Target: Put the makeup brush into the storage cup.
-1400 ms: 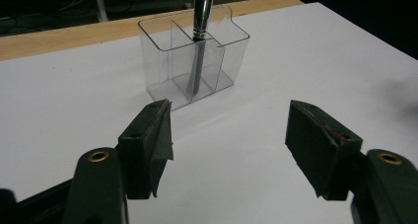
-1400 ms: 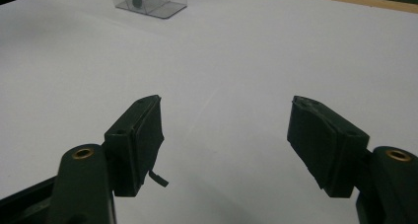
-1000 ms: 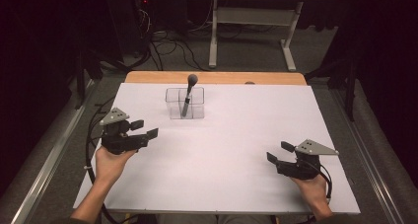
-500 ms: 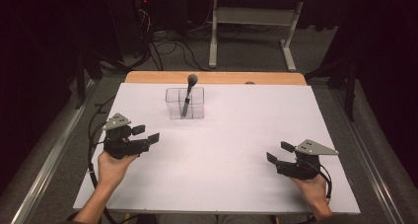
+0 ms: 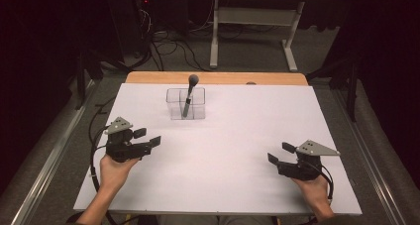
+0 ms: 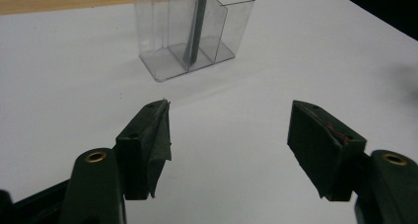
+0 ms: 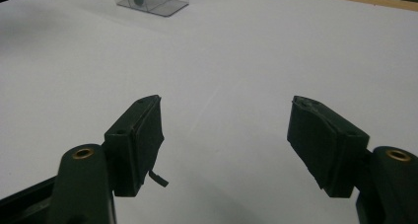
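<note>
Clear plastic holder [image 5: 186, 104] with an upright microphone [image 5: 190, 93] stands ahead of the left gripper [image 5: 148, 138], nearer to it than to the right gripper [image 5: 278, 153]; both grippers are wide open and empty.

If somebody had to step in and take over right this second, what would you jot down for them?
Left gripper: open, holding nothing, low over the table's near left, jaws towards the clear box.
Right gripper: open, holding nothing, near right.
The clear box stands at the far middle of the white table. A dark, round-headed tool leans upright inside it.
Done: the tool is in the box, untouched by either gripper.
Left: probably the left gripper, being closer, reaches for it.
</note>
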The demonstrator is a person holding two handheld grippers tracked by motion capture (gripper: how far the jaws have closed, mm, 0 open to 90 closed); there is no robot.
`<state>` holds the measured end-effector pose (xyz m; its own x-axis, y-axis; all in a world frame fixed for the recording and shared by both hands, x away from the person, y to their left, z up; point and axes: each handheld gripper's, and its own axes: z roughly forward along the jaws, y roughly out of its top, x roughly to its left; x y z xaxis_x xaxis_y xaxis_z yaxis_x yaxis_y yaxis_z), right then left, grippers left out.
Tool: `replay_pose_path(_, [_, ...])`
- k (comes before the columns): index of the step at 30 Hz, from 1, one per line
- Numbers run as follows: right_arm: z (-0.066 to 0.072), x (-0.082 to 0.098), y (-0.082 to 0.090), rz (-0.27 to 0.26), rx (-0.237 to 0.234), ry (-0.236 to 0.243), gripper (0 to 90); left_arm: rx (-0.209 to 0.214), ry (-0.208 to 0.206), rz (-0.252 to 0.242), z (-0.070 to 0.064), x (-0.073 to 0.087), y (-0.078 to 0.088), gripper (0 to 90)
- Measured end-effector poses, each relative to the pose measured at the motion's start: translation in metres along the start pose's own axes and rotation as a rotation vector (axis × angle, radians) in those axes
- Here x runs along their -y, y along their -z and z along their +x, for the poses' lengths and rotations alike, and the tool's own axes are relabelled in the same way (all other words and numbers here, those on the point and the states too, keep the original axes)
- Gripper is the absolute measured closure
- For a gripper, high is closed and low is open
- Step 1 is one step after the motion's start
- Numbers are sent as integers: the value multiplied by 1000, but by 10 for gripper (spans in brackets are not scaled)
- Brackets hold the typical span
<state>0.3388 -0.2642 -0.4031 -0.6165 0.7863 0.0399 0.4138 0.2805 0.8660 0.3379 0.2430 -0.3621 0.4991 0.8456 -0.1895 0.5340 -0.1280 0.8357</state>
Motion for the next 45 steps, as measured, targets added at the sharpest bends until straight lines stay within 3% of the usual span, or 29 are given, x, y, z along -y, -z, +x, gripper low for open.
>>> replay_pose_path(45, [1, 0, -1, 9, -14, 7, 313, 10, 6, 31, -5, 20, -20, 320])
